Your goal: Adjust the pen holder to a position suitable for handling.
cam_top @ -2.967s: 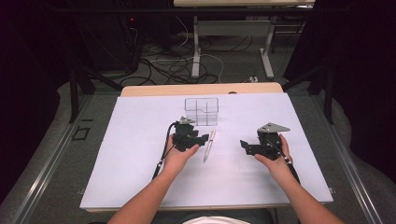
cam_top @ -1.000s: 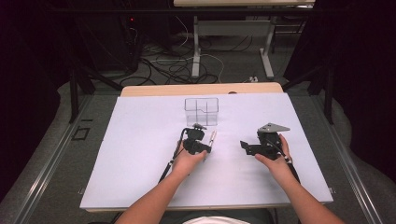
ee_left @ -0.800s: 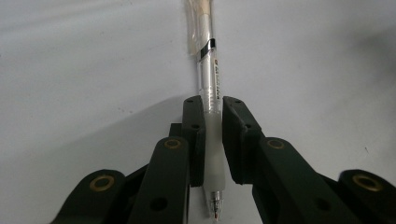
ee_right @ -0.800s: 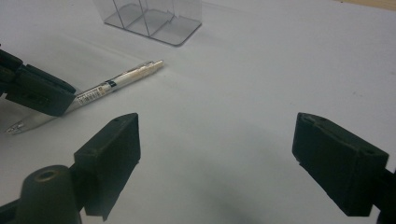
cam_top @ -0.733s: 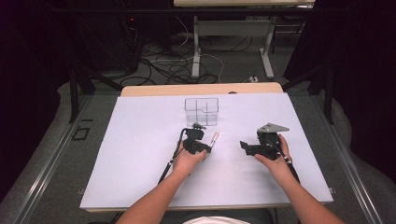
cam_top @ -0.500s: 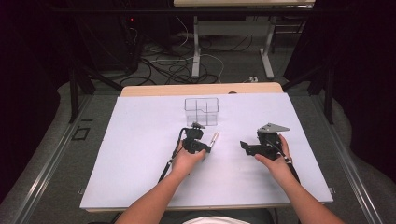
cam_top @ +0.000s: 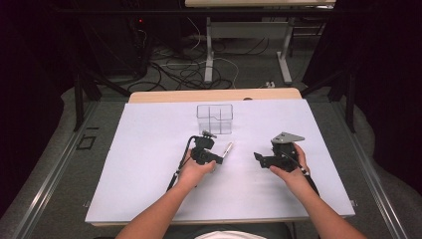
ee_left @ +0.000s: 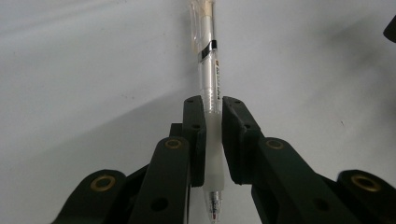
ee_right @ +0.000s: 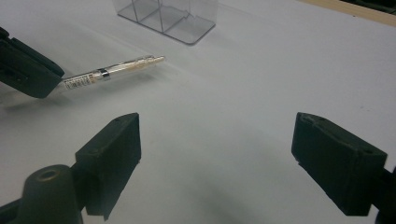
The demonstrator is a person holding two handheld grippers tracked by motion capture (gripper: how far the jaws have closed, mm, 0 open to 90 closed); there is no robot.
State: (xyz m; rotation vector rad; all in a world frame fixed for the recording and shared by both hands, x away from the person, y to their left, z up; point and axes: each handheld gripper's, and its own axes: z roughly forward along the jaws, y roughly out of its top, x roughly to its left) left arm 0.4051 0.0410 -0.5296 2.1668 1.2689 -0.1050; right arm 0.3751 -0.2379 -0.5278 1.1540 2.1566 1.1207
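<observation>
The broad white sheet-covered table carries everything, and near its far edge stands a clear plastic organiser box with inner dividers, empty as far as the high view lets one tell. Nearer the person, the right gripper rests in the right hand over bare table, its jaws spread wide with nothing between them; its own view looks across at the organiser and the pen. The left gripper is what has changed: three seconds ago it sat further left, its jaws beside the clear ballpoint pen with a frosted grip sleeve and gold-tinted clicker, which lay slanted on the sheet. Within the last second it has been over the pen, and now its jaws are clamped narrow on the frosted sleeve, the writing tip pointing back toward the hand and the clicker end sticking out ahead. From the right gripper view the pen appears tilted just above the sheet, casting a shadow beneath, so it seems lifted or nearly so, a little short of the organiser. That suggests the grasp is done, and what remains is probably carrying the pen to the box and lowering it into one compartment.
</observation>
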